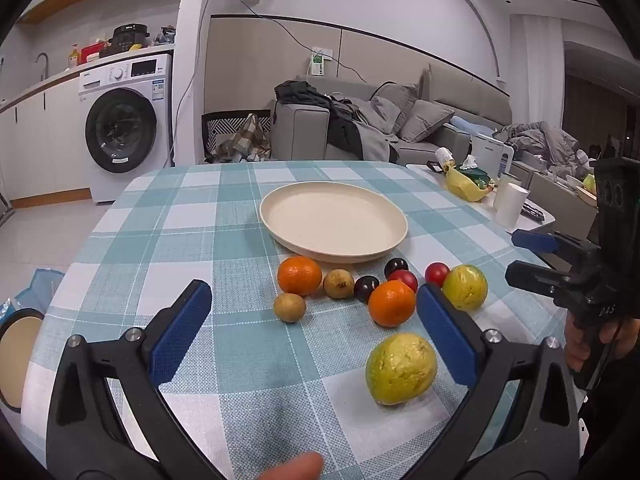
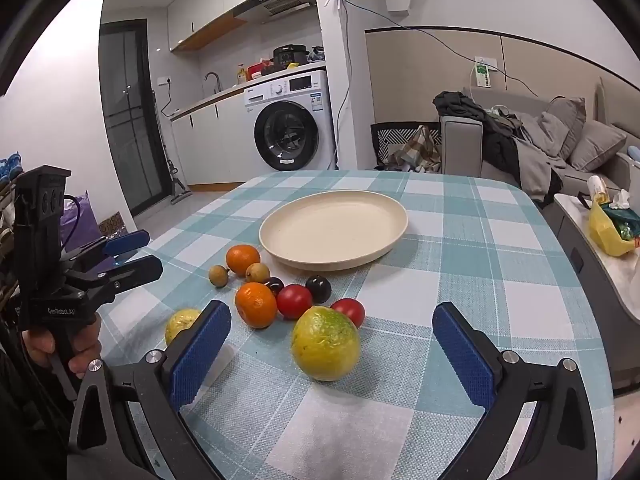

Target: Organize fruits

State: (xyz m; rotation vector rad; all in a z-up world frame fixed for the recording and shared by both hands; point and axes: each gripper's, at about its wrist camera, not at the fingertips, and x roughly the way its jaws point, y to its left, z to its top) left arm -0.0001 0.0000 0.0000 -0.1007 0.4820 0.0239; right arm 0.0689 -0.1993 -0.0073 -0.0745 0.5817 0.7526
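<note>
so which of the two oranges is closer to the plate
The orange beside the two small brown fruits, almost touching the plate's rim. The other orange lies further back, among the red and dark fruits.

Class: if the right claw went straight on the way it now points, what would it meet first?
Most likely the yellow-green fruit lying between the open right claw pads, just ahead on the checked tablecloth; depth is hard to judge.
</note>
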